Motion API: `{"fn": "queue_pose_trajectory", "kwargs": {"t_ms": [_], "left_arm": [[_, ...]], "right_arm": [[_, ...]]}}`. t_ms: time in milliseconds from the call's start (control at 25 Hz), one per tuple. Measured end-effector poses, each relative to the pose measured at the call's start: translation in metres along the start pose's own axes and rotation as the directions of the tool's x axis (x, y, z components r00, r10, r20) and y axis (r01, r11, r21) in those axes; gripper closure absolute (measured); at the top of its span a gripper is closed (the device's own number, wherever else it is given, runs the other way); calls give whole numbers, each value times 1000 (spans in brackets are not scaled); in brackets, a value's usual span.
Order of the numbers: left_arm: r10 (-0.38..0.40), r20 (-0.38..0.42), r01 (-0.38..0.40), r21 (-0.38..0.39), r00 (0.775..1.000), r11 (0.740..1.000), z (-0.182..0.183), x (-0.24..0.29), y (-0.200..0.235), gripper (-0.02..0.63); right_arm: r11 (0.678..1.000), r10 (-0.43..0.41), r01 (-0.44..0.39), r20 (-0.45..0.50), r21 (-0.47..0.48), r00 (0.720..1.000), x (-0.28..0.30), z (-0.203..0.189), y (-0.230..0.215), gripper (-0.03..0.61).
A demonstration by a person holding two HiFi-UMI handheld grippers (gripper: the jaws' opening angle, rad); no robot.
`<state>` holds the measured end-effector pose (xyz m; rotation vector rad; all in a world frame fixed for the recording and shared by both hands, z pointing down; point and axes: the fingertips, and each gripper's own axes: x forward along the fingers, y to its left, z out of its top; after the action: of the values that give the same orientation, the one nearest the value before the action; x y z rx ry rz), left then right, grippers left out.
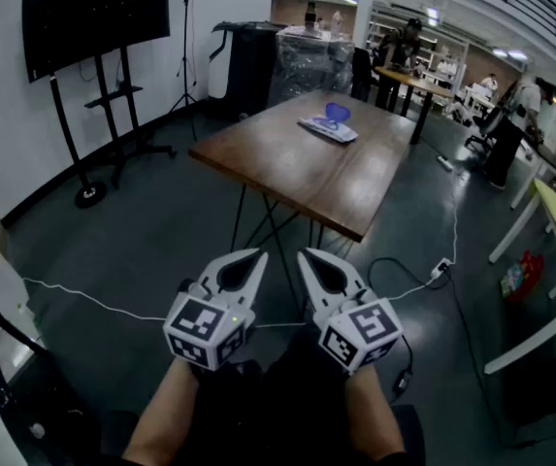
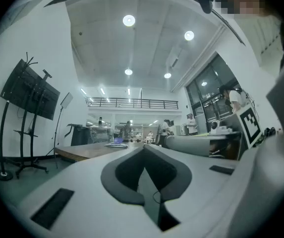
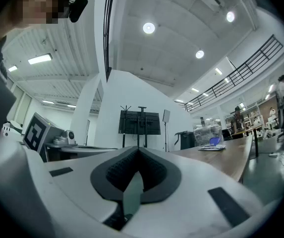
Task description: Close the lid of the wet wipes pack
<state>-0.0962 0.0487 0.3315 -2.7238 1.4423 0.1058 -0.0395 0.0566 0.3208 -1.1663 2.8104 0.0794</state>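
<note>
Both tongs are closed right down and hold nothing. In the left gripper view, the left tongs [image 2: 144, 148] have their tips pressed together with nothing between the dark pads. The right gripper view shows the same for the right tongs [image 3: 137, 150].

Only the head view shows the two side by side. They are held near me over the grey floor [image 1: 151, 241], just beside each other and well apart from the wooden counter [image 1: 287, 163]. The wet wipes pack [image 1: 326, 128] lies toward the far end of that counter, touched by neither tongs. A blue flap stands up from it, which I take to be the lid [image 1: 337, 113] left open, though it is small from here.

The gripper views look level, so the pack is only a thin sliver on the counter's edge. The left gripper view also catches the other gripper's marker cube [image 2: 249, 125] at its right. The right gripper view faces a dark screen on a stand [image 3: 139, 122].
</note>
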Motion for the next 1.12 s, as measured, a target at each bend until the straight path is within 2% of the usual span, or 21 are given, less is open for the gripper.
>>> {"fn": "queue_pose_trajectory", "kwargs": {"t_ms": [280,480,880,1120], "left_arm": [[-17,-2,17,-6,1000,1000,3,1,-5,607],[-15,-2,15,0,1000,1000,5,0,-2,607],[-37,-5,37,18,999,999,12,16,-4,607],[-68,-3,68,45,998,997,26,42,2,607]], "right_arm": [[999,-2,1,35,35,999,0,4,-3,571],[1000,-11,11,20,13,1000,3,2,-3,569],[997,-71,70,25,30,997,-3,12,-20,569],[993,-106,107,26,-50,994,-1,31,-40,569]]}}
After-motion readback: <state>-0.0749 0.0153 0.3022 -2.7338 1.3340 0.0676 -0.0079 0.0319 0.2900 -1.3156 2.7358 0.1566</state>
